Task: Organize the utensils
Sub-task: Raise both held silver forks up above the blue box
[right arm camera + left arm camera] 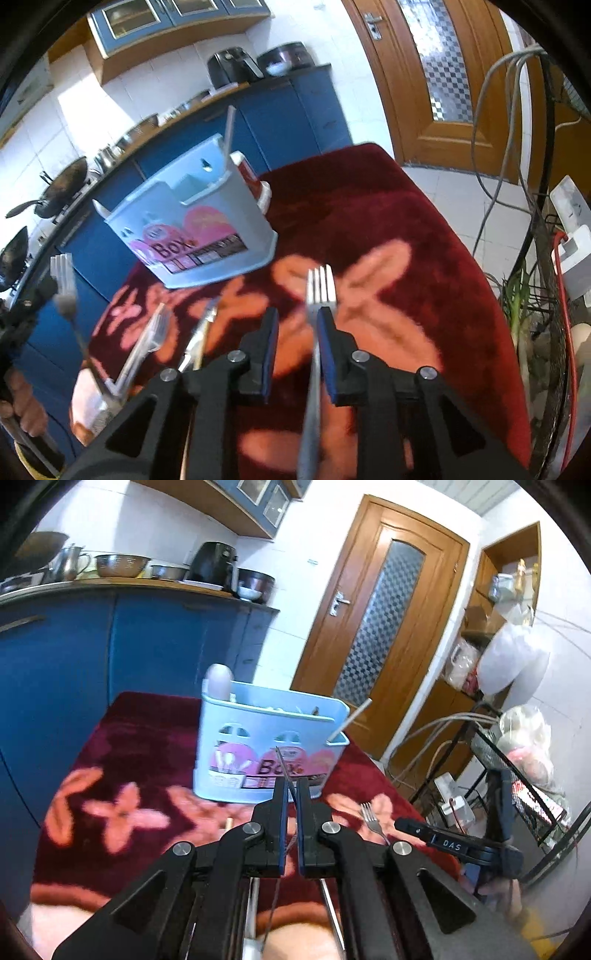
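A pale blue utensil box [266, 746] stands on the dark red flowered cloth [147, 738] and holds a white stick and other utensils. My left gripper [291, 786] is shut on a fork seen edge-on, its tip [277, 751] raised in front of the box. In the right wrist view that fork [62, 269] shows its tines up at the far left. My right gripper [297, 317] is open low over the cloth. A second fork [321, 288] lies between its jaws against the right pad, clear of the left one. The box [207, 229] stands beyond it.
More forks [147, 343] and a thin stick [205, 328] lie on the cloth left of the right gripper. Blue kitchen cabinets [74, 657] stand behind the table. A wooden door [376, 620] and a wire rack with cables [517, 775] are to the right.
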Action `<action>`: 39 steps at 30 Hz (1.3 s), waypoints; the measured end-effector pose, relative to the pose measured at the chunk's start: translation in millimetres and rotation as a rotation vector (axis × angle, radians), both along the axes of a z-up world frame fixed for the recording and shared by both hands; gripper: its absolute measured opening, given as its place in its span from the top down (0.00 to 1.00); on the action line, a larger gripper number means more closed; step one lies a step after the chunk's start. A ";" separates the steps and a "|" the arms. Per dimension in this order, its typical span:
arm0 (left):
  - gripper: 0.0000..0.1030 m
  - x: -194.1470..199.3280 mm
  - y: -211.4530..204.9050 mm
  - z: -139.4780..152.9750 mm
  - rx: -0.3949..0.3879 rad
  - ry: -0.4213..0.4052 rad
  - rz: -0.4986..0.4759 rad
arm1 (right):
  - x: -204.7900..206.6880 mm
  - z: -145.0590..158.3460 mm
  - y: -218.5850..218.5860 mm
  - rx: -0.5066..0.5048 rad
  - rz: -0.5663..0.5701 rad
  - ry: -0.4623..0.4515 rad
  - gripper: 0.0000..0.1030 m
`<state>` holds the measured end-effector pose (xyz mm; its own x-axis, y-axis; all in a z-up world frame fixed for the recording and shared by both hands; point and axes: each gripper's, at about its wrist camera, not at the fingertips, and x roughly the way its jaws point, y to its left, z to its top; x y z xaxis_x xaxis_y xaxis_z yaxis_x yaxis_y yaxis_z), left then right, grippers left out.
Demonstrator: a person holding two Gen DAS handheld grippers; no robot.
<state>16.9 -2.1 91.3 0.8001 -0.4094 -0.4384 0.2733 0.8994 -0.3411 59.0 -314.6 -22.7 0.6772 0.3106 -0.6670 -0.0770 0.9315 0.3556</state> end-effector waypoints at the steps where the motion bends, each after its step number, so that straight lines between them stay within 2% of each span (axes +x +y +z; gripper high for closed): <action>1: 0.98 -0.9 5.0 0.3 -0.004 0.000 0.009 | 4.7 -3.3 -0.7 -0.006 -0.001 0.013 0.70; 9: 0.97 -6.3 35.8 -2.6 -0.043 0.012 0.032 | 44.3 -22.8 3.5 -0.074 0.050 0.086 0.69; 14: 0.96 -5.8 42.9 -5.6 -0.054 0.016 0.036 | 61.3 -30.2 1.7 -0.021 0.093 0.107 0.68; 17: 0.96 -5.5 44.3 -6.2 -0.059 0.017 0.037 | 59.9 -28.1 -1.5 0.003 0.080 0.097 0.89; 18: 0.96 -5.6 44.5 -6.4 -0.060 0.017 0.038 | 57.4 -26.4 -2.2 0.013 0.078 0.088 0.90; 20: 0.96 -6.2 44.4 -6.1 -0.062 0.016 0.036 | 49.6 -20.3 -1.9 0.022 0.074 0.065 0.94; 24: 0.96 -8.2 42.8 -5.5 -0.058 0.009 0.031 | 30.0 -4.5 3.4 0.044 0.067 0.018 0.96; 30: 0.97 -16.6 39.2 -0.2 -0.070 -0.009 0.011 | -11.2 39.8 26.5 0.068 0.081 -0.129 0.97; 39: 0.99 -34.8 35.7 19.8 -0.125 -0.065 -0.035 | -54.7 106.0 57.8 -0.015 0.057 -0.373 0.97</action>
